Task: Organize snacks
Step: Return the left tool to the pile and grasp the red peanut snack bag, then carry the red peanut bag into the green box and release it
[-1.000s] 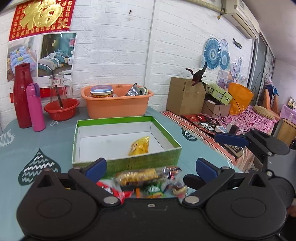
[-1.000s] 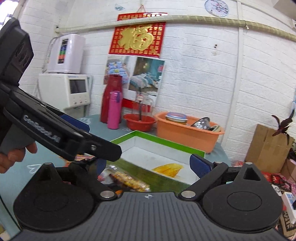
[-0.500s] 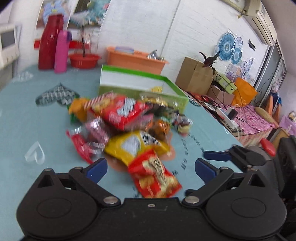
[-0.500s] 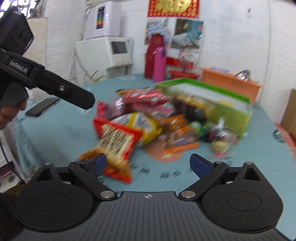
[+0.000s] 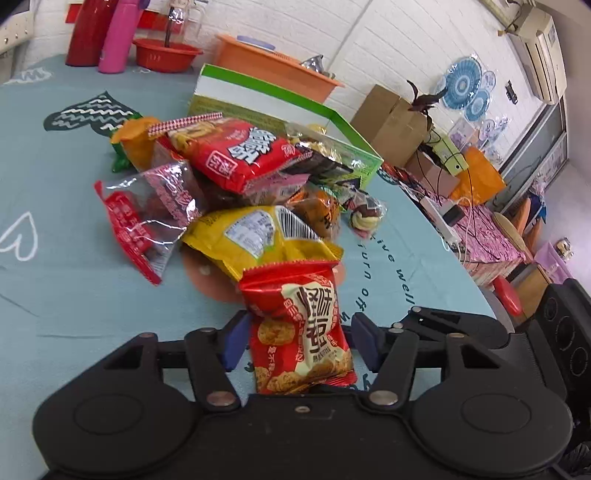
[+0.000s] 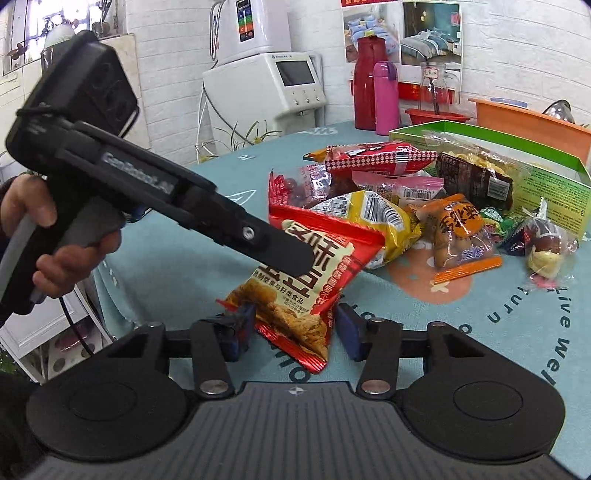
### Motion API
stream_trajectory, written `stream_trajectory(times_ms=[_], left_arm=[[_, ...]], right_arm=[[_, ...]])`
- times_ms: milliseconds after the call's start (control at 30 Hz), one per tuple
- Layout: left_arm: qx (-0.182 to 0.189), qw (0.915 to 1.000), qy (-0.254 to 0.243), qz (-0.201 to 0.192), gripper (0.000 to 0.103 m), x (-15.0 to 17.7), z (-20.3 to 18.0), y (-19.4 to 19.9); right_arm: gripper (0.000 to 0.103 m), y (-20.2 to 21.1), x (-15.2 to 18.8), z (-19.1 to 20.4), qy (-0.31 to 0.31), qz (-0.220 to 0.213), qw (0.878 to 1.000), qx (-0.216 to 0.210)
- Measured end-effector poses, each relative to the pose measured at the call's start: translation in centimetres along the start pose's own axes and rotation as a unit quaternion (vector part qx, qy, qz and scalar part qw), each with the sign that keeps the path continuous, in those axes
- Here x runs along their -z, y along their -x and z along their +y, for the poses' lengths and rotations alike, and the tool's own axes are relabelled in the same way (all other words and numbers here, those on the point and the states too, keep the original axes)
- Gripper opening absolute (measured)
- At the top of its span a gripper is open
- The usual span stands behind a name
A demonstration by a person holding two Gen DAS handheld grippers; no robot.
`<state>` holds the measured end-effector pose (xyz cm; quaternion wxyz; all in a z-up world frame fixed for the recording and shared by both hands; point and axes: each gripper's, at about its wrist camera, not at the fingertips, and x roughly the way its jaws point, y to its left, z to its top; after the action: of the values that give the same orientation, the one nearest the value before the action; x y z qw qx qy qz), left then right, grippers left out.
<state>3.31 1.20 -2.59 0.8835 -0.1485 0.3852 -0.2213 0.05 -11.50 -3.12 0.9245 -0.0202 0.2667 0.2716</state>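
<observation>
A pile of snack packets lies on the teal tablecloth before a green-rimmed box, which also shows in the right wrist view. Nearest is a red rice-cracker bag, seen too in the right wrist view. My left gripper is open with its blue pads either side of that bag's lower end. My right gripper is open around the same bag's bottom corner. Behind lie a yellow packet, a big red packet and small wrapped sweets.
A red flask, pink bottle, red bowl and orange tub stand at the table's far side. A water dispenser stands left of the table. Cardboard boxes and clutter lie to the right.
Both grippers have pulled back from the green box and dropped low to the near side of the pile. Their jaws have narrowed around the red rice-cracker bag.
</observation>
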Motion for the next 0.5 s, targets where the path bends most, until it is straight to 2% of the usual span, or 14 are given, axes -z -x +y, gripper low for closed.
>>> stream_trajectory(times_ms=[33,100,300,400,500], left_arm=[[-0.001,1.0,0.003,0.002,0.068,0.1,0.2,-0.2],[0.001,0.9999,0.012,0.004,0.068,0.3,0.6,-0.3],[-0.002,0.9999,0.012,0.009,0.062,0.6,0.9,-0.3],[-0.007,0.9999,0.002,0.008,0.058,0.7,0.4,0.0],[-0.003,0.9999,-0.016,-0.002,0.057,0.5,-0.9,1.0]], right_arm=[[0.085,0.2,0.1,-0.1,0.0,-0.005,1.0,0.004],[0.099,0.1,0.2,-0.1,0.003,-0.004,1.0,0.011],[0.101,-0.6,0.2,-0.3,0.0,-0.003,1.0,0.004],[0.078,-0.6,0.1,-0.4,-0.003,-0.002,1.0,-0.007],[0.075,0.3,-0.1,0.1,0.003,-0.002,1.0,-0.003]])
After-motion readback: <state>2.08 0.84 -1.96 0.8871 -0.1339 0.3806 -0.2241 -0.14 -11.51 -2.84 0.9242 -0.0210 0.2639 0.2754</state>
